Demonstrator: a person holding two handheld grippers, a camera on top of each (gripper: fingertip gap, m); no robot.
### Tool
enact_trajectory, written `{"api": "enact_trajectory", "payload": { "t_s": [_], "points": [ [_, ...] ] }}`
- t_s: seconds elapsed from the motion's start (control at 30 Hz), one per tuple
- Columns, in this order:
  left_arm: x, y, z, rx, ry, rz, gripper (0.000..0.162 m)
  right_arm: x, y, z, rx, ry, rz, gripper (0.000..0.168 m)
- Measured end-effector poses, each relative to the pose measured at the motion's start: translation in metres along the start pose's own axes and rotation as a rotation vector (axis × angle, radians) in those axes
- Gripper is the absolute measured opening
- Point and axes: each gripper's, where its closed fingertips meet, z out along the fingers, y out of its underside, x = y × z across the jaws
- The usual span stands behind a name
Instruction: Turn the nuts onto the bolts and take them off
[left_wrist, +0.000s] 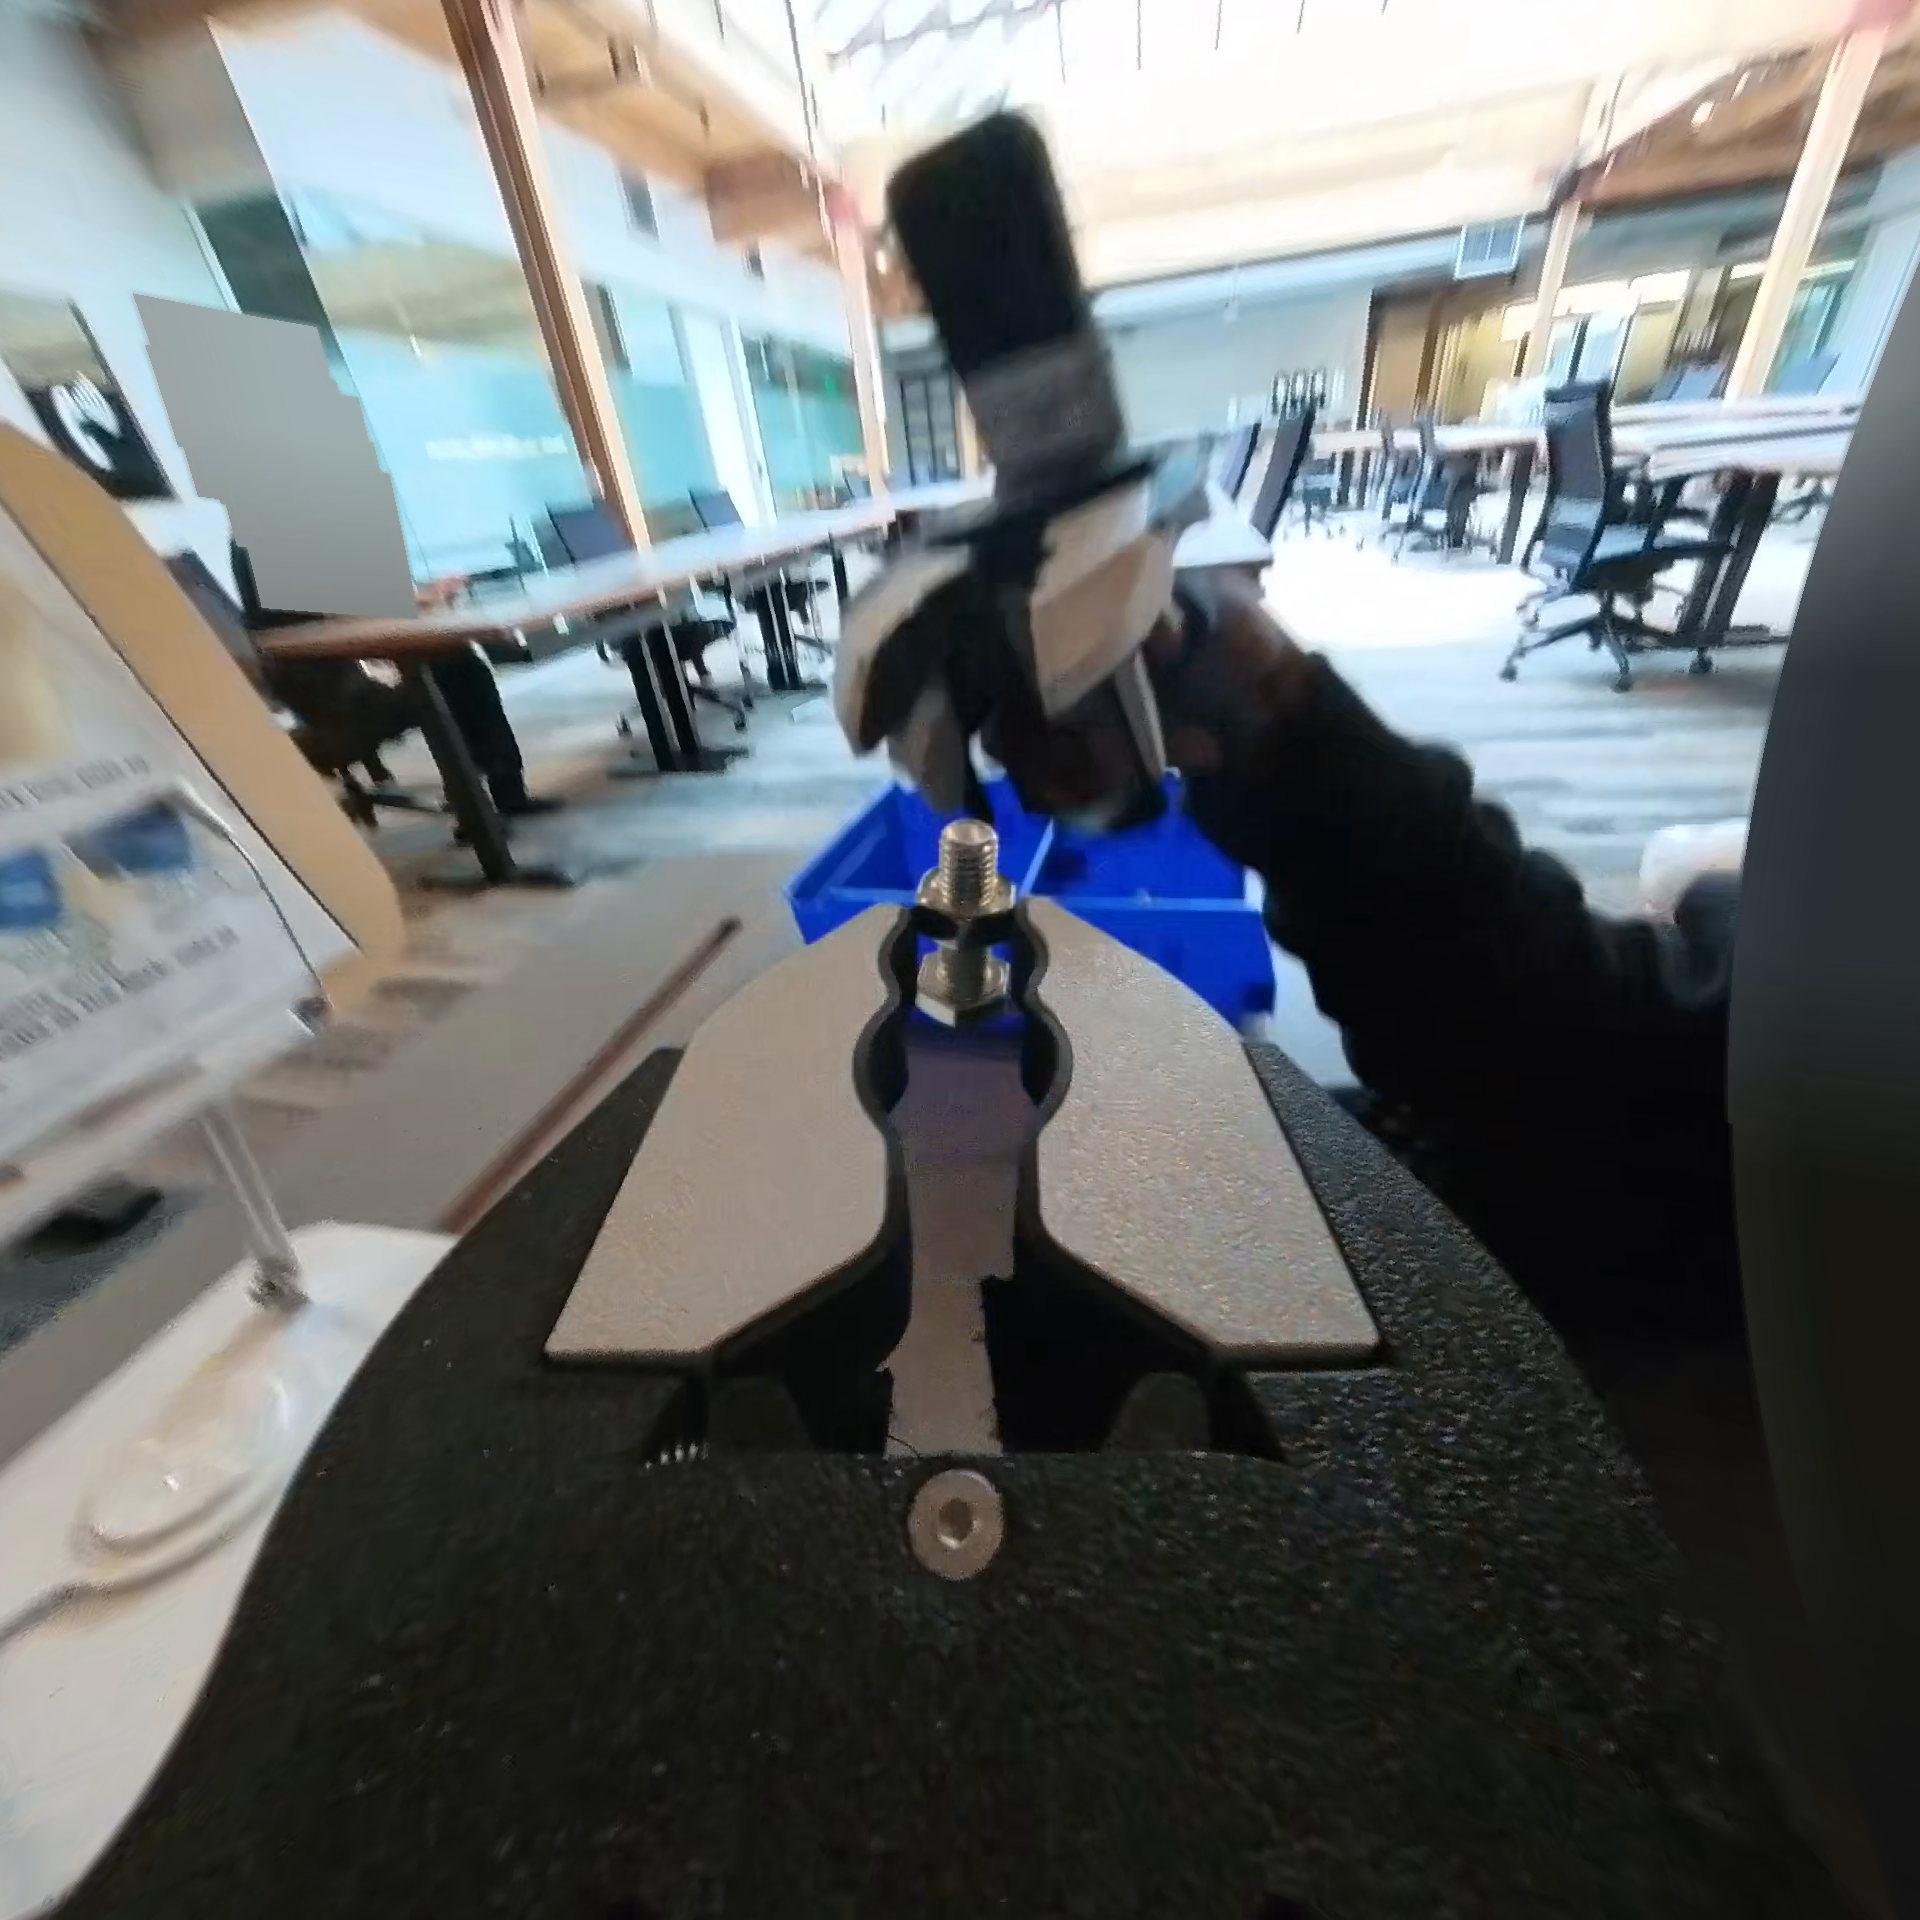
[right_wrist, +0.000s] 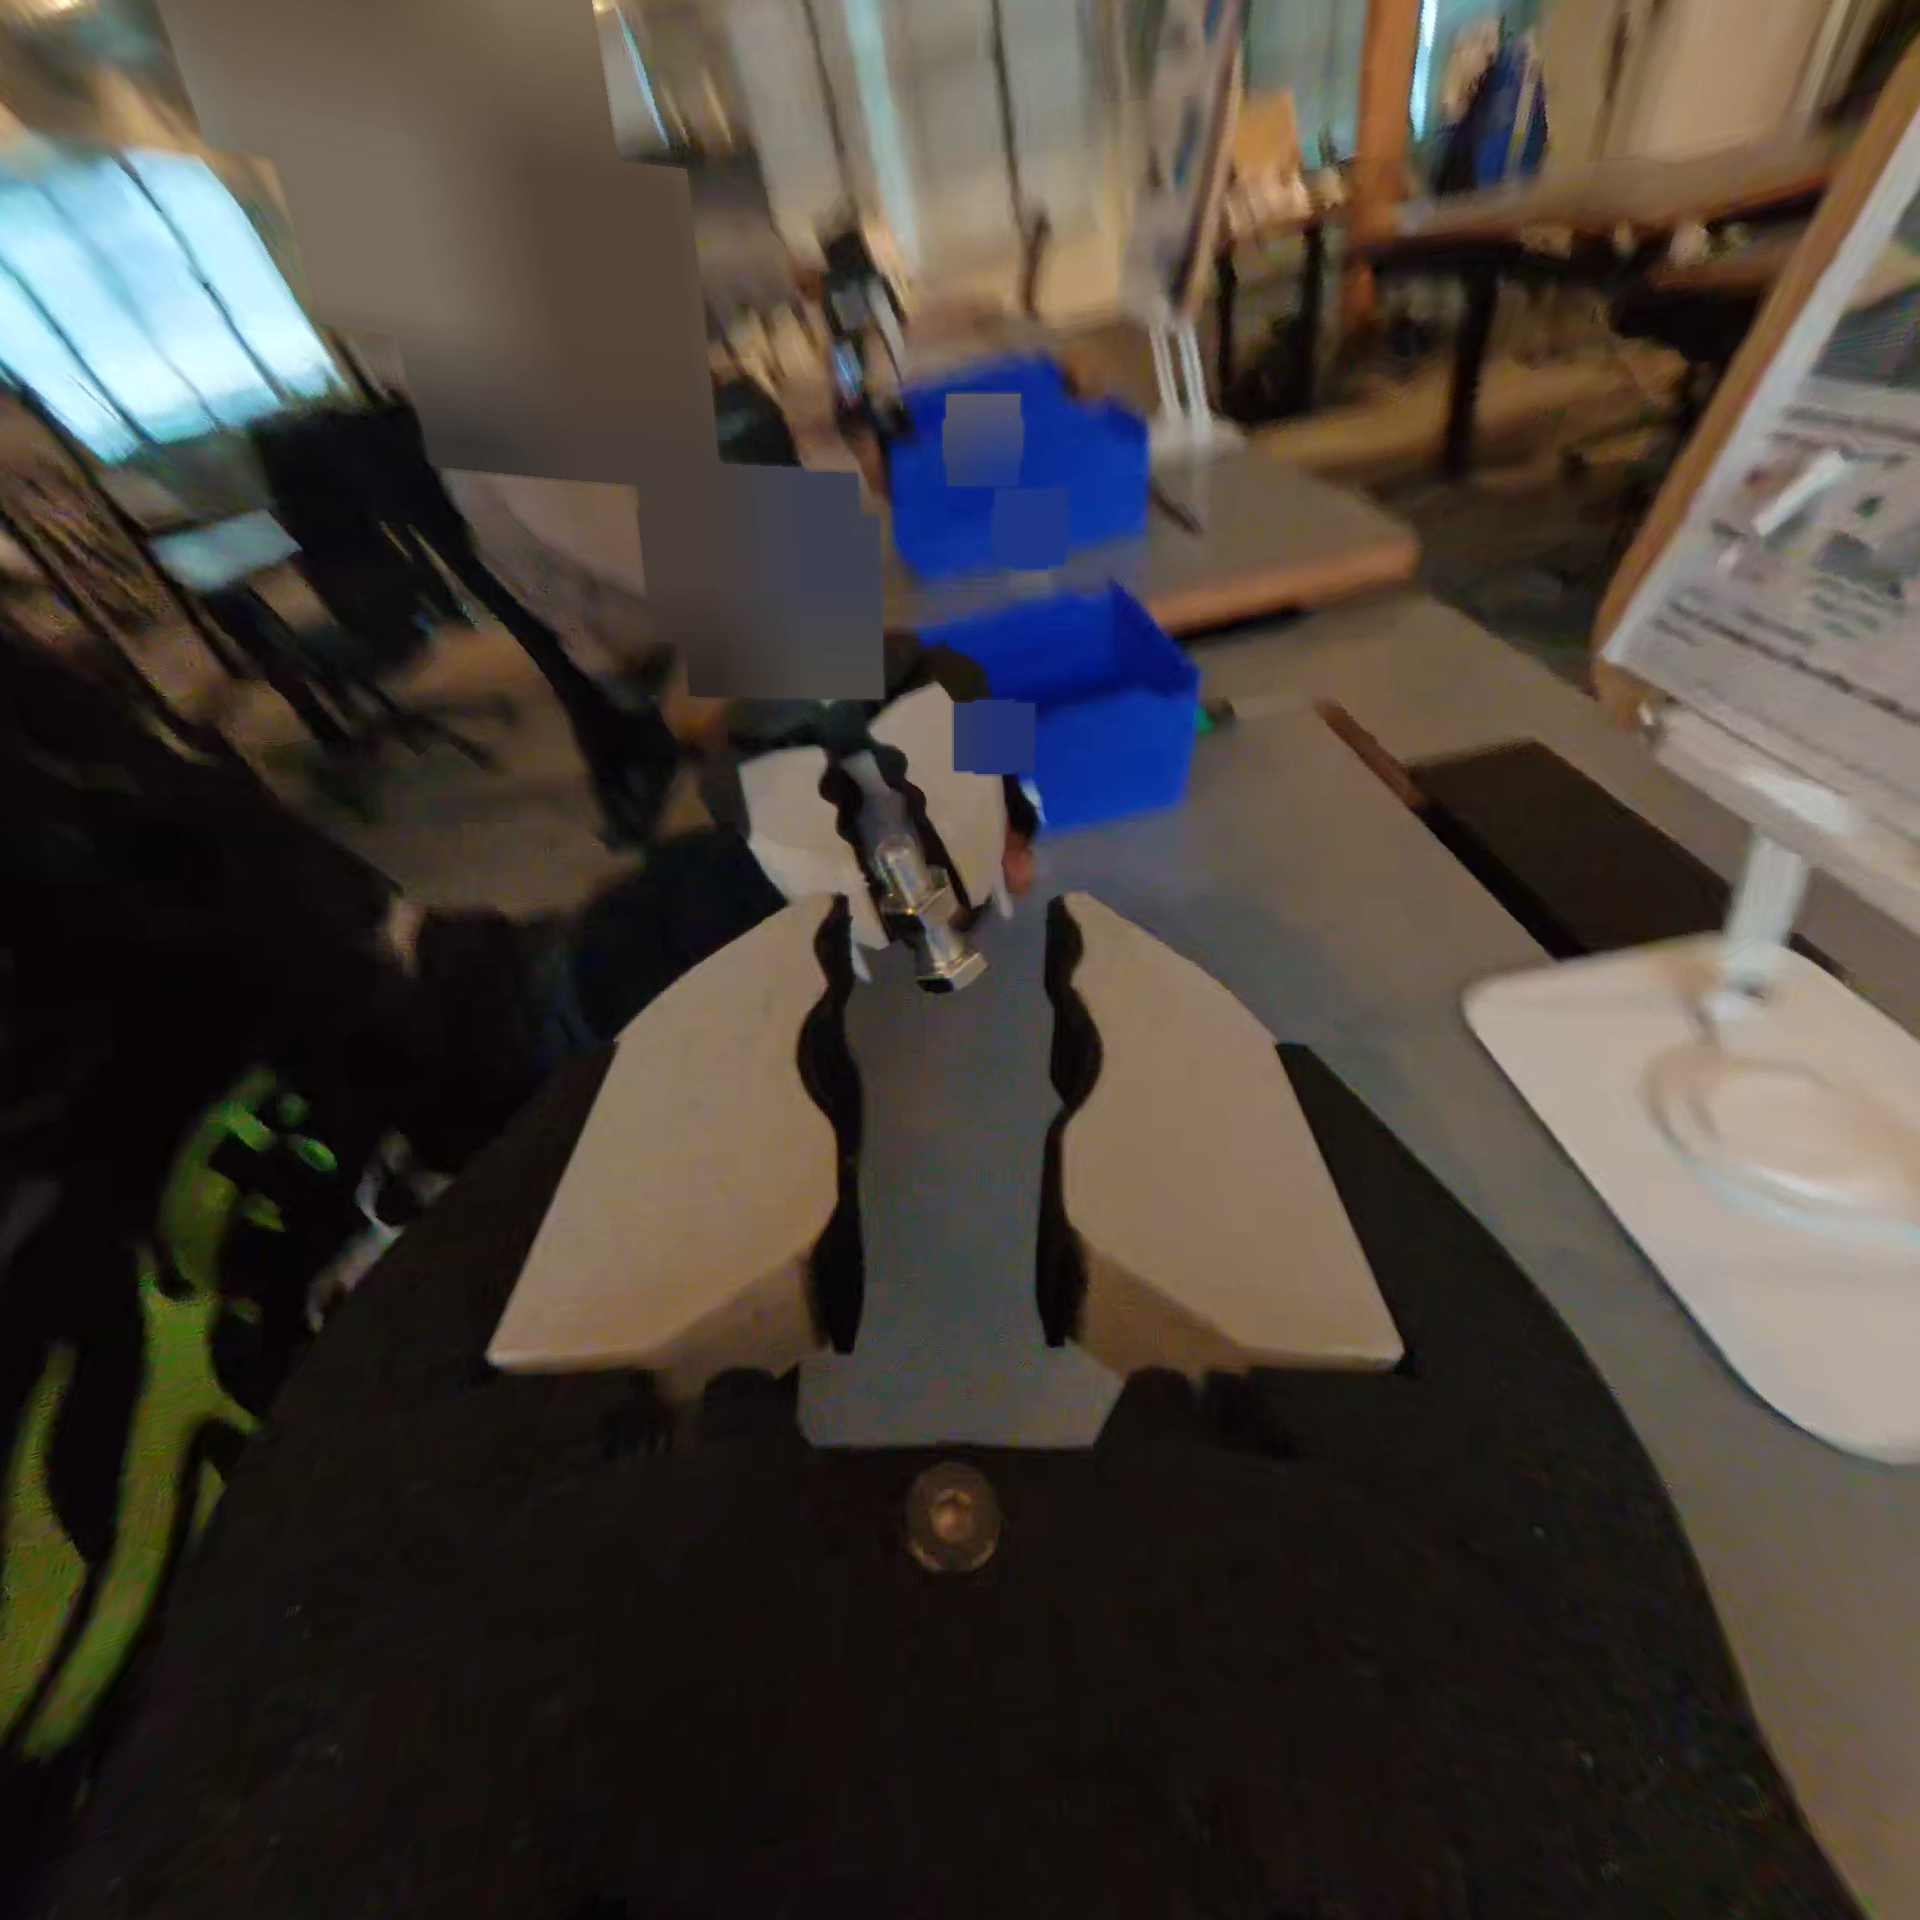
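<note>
My left gripper (left_wrist: 958, 925) is shut on a steel bolt (left_wrist: 956, 982) and holds it upright, hex head at the bottom and thread end up. A nut (left_wrist: 956, 894) sits on the thread just above the fingertips. My right gripper (left_wrist: 1039, 779) hangs blurred above the bolt, pointing down at it, jaws apart. In the right wrist view my right gripper (right_wrist: 951, 925) is open and empty. The left gripper (right_wrist: 925, 914) shows just beyond it, with the bolt (right_wrist: 948, 971) between my open fingertips, touching neither.
A blue bin (left_wrist: 1143, 914) stands on the grey table (right_wrist: 1299, 935) behind the bolt, and a second blue bin (right_wrist: 1018, 468) stands farther back. A sign on a white stand (right_wrist: 1714, 1143) is at the right. A dark sleeve (left_wrist: 1455, 883) reaches in.
</note>
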Motion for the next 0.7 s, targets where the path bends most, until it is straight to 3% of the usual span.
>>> {"api": "enact_trajectory", "payload": {
  "t_s": [0.13, 0.3, 0.47, 0.7],
  "points": [
    [0.02, 0.048, 0.004, -0.053, -0.001, -0.083, 0.017, -0.008, 0.035, -0.003, -0.315, 0.162, -0.11, 0.031],
    [0.021, 0.088, 0.009, -0.074, -0.12, -0.113, 0.017, -0.002, 0.071, 0.003, -0.575, 0.275, -0.021, 0.022],
    [0.013, 0.096, 0.011, -0.091, -0.224, -0.073, 0.017, 0.008, 0.1, 0.027, -0.738, 0.272, 0.051, 0.023],
    [0.012, 0.102, 0.011, -0.114, -0.236, -0.076, 0.017, 0.014, 0.113, 0.035, -0.836, 0.324, 0.026, 0.016]
  ]
}}
